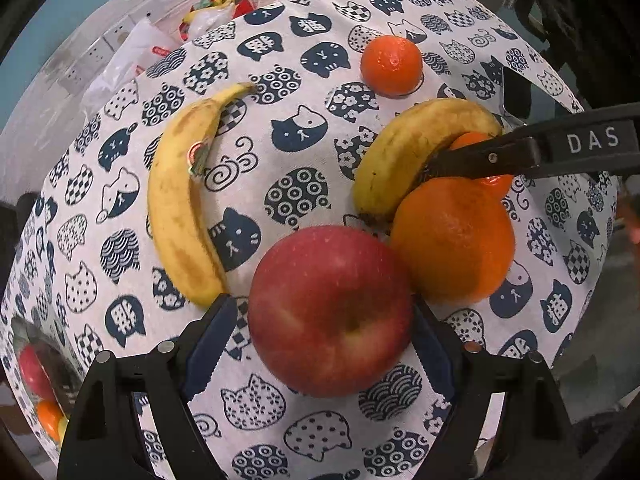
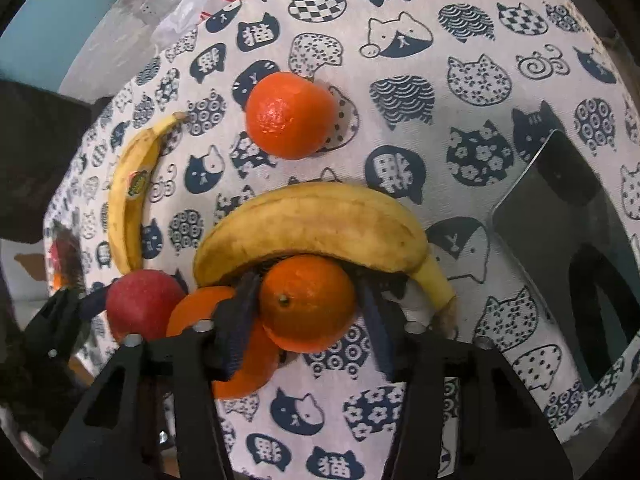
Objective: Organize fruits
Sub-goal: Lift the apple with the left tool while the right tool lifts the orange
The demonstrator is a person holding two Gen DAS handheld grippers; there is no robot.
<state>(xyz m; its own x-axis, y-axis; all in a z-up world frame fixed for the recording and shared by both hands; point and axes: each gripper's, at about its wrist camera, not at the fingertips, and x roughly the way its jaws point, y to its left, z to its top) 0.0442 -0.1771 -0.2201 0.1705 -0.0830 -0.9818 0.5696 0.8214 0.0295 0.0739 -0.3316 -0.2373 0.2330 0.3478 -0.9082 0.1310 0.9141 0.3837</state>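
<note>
Right tool [image 2: 308,304] clamped on small orange [image 2: 307,303] under banana [image 2: 312,228]; left tool [image 1: 328,320] spread apart, straddling red apple [image 1: 330,310] on worktop [image 1: 280,40].

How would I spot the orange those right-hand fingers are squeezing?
Start at the cat-print cloth and find the banana curved like an arch. The orange sits tucked beneath it, between dark fingers; unlike the other oranges, it shows its stem dot.
</note>
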